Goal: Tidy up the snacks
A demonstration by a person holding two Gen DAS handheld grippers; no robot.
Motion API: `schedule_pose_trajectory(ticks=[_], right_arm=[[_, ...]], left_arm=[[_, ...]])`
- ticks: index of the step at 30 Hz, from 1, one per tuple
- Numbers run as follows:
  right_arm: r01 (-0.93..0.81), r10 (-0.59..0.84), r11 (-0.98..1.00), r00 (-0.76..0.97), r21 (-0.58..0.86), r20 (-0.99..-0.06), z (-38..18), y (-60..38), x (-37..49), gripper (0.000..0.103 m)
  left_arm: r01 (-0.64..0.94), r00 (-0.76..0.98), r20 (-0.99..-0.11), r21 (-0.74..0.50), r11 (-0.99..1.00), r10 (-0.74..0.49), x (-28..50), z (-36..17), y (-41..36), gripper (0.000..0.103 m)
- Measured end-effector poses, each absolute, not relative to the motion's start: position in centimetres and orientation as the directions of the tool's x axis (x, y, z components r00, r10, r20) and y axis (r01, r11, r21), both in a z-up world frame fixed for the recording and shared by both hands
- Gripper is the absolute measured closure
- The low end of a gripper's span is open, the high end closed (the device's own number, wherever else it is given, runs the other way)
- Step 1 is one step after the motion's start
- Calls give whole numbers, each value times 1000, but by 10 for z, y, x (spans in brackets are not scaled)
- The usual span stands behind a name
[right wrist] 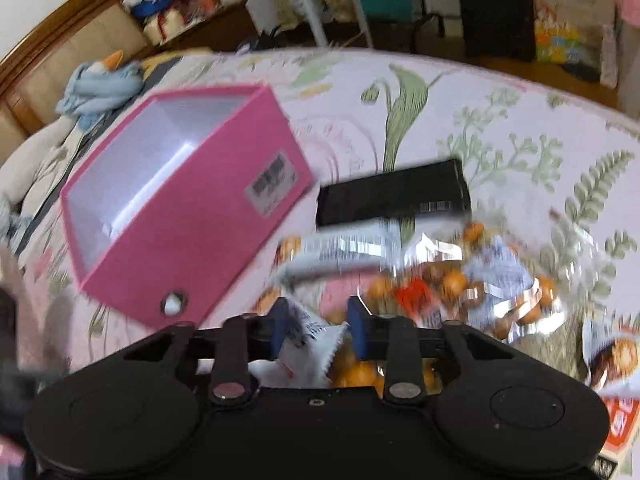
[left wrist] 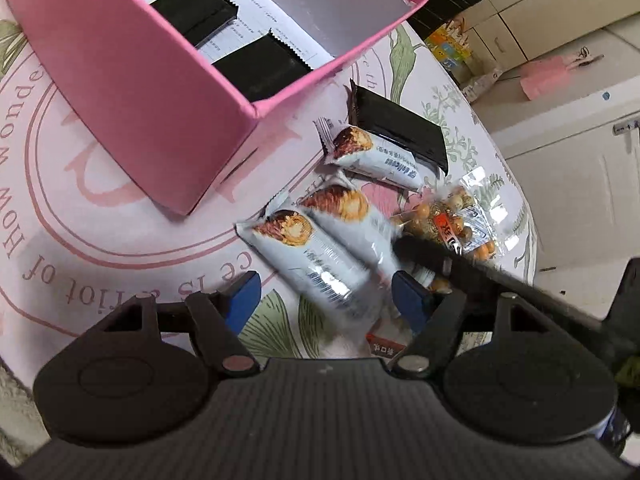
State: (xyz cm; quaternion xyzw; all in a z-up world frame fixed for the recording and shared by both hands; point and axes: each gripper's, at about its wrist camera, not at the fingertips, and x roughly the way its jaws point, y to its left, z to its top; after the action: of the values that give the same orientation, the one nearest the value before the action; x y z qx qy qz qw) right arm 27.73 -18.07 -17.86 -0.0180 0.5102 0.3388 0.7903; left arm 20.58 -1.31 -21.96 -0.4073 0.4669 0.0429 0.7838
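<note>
We had the left gripper (left wrist: 326, 300) spread wide, gripping nothing, hovering over the nearest white foil snack bar (left wrist: 308, 256) on the floral pink tablecloth (left wrist: 100, 240). A second white bar (left wrist: 348, 216) lay touching it on the right, a third (left wrist: 372, 156) sat beyond them, partly overlapping a loose black wrapped bar (left wrist: 400, 128). A clear bag of orange-brown coated nuts (left wrist: 448, 216) lay just right of the white bars. The open pink cardboard box (left wrist: 140, 92) stood to the left of the pile, with two black wrapped packets (left wrist: 196, 16) lying on printed paper inside. The right gripper's black finger (left wrist: 460, 264) reached in from the right over the nut bag. In the right wrist view our right gripper (right wrist: 316, 328) was clenched on the crimped end of a white snack packet (right wrist: 308, 348), pads pressing the wrapper. That view was motion-blurred; the pink box sat left, the loose black bar behind the nuts.
</note>
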Motion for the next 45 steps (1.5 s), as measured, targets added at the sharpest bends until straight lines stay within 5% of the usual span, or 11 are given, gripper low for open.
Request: schedule_pose_trajectory(ticks=[9, 13, 18, 21, 23, 25, 45], right_arm=[[-615, 533, 717, 183, 327, -826, -185, -184, 241, 74], [-681, 476, 705, 248, 198, -844, -182, -170, 227, 73], [-749, 414, 660, 295, 61, -861, -185, -146, 217, 56], [-766, 385, 643, 336, -12, -859, -190, -136, 215, 56], [-764, 381, 644, 351, -27, -856, -193, -134, 213, 57], [-774, 391, 633, 346, -23, -853, -194, -132, 208, 77], [-567, 268, 823, 430, -28, -862, -143, -161, 140, 78]], left_arm=[[-463, 498, -815, -538, 705, -295, 205, -223, -12, 69], [-452, 500, -818, -527, 720, -285, 199, -223, -12, 72], [-443, 485, -825, -517, 733, -290, 200, -223, -11, 78], [-420, 480, -827, -511, 750, -294, 201, -222, -11, 78], [-394, 479, -827, -502, 770, -294, 201, -220, -12, 78], [-386, 469, -832, -496, 778, -297, 199, -219, -12, 78], [-253, 336, -873, -446, 859, -354, 160, -185, -24, 79]])
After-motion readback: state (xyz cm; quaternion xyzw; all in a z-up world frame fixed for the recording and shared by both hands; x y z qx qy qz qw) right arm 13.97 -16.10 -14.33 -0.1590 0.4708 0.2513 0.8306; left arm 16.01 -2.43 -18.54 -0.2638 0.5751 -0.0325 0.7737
